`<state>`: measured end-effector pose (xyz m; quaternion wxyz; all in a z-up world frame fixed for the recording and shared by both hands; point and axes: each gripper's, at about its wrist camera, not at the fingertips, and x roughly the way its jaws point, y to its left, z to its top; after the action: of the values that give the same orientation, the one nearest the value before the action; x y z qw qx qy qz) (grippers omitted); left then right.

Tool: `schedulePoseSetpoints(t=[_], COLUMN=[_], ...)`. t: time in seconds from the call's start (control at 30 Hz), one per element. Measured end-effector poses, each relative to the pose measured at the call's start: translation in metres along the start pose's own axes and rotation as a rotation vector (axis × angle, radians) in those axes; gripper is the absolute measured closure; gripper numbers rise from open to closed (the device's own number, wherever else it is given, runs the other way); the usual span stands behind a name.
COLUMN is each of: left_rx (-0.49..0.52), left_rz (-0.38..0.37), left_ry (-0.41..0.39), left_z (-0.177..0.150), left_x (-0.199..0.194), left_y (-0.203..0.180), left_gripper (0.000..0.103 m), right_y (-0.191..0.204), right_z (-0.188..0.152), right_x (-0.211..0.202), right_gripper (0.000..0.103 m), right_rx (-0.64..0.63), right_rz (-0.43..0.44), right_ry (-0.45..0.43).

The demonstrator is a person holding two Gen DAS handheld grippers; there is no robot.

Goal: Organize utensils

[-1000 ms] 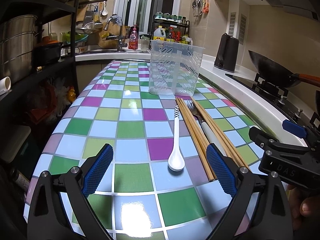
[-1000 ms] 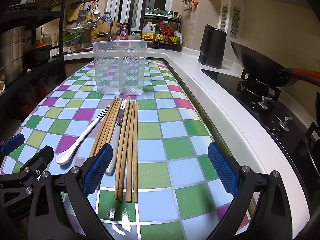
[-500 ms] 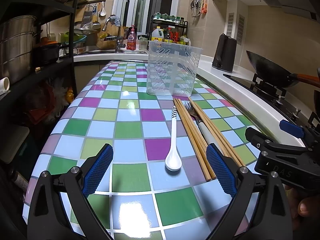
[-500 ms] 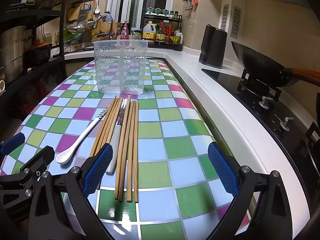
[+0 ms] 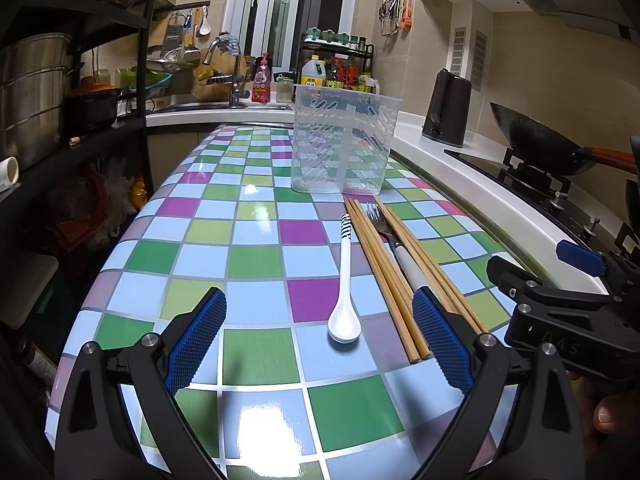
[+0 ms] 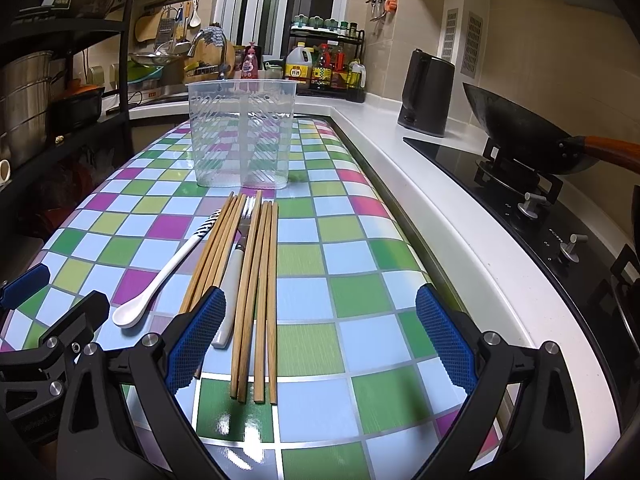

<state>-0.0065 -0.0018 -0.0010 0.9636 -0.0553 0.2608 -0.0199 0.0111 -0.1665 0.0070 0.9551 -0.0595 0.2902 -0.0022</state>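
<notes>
A white spoon (image 5: 345,292) (image 6: 160,276) with a striped handle end lies on the checkered table (image 5: 256,256). To its right lie several wooden chopsticks (image 5: 384,276) (image 6: 256,280) with a white-handled fork (image 5: 400,256) (image 6: 234,280) among them. Behind them stands a clear plastic utensil holder (image 5: 344,144) (image 6: 242,136) with a centre divider, holding nothing. My left gripper (image 5: 318,338) hovers open just in front of the spoon bowl. My right gripper (image 6: 320,338) is open over the near ends of the chopsticks, its left pad beside the fork handle.
A black kettle (image 6: 426,94) stands on the white counter at right, with a wok (image 6: 524,136) on the stove. A sink, bottles and a spice rack (image 5: 334,68) line the back. A dark shelf with pots (image 5: 32,96) is at left.
The left gripper has drawn back and slightly up, so the spoon and holder sit a little farther away. The right view has barely shifted. Both grippers stay open.
</notes>
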Motion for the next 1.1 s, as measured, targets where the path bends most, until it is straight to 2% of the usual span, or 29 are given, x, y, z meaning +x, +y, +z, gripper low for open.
schedulePoseSetpoints(t=[0.17,0.23,0.47,0.6,0.73,0.77,0.8,0.87,0.9,1.0,1.1], left_rx=[0.003,0.003,0.014,0.016,0.013,0.008,0.002,-0.015,-0.023,-0.071,-0.126], left_rz=[-0.001,0.001,0.013,0.012,0.009,0.002,-0.007,-0.018,-0.026,-0.065,-0.081], left_ry=[-0.006,-0.007,-0.018,-0.018,-0.003,0.005,0.015,0.038,0.051,0.115,0.171], left_z=[0.000,0.000,0.000,0.000,-0.001,-0.001,-0.001,-0.002,-0.002,-0.002,-0.004], left_x=[-0.001,-0.001,-0.004,-0.004,-0.002,-0.001,0.000,0.003,0.005,0.013,0.022], left_y=[0.000,-0.001,-0.001,-0.002,-0.001,0.000,0.001,0.002,0.003,0.004,0.004], left_gripper=[0.013,0.018,0.023,0.030,0.040,0.042,0.048,0.056,0.063,0.071,0.074], right_y=[0.000,0.000,-0.003,-0.003,-0.002,-0.003,-0.004,-0.004,-0.004,-0.003,-0.003], right_z=[0.000,0.000,0.000,-0.001,-0.004,-0.005,-0.006,-0.008,-0.009,-0.012,-0.015], right_x=[-0.001,-0.001,0.000,0.005,0.012,0.014,0.017,0.021,0.023,0.028,0.034], right_gripper=[0.010,0.011,0.020,0.026,0.037,0.045,0.048,0.065,0.069,0.073,0.073], right_rx=[0.002,0.006,0.028,0.034,0.035,0.042,0.050,0.063,0.066,0.078,0.094], right_rz=[0.003,0.003,0.010,0.037,0.055,0.065,0.081,0.108,0.121,0.151,0.172], right_ry=[0.003,0.005,0.014,0.045,0.090,0.107,0.125,0.153,0.166,0.200,0.234])
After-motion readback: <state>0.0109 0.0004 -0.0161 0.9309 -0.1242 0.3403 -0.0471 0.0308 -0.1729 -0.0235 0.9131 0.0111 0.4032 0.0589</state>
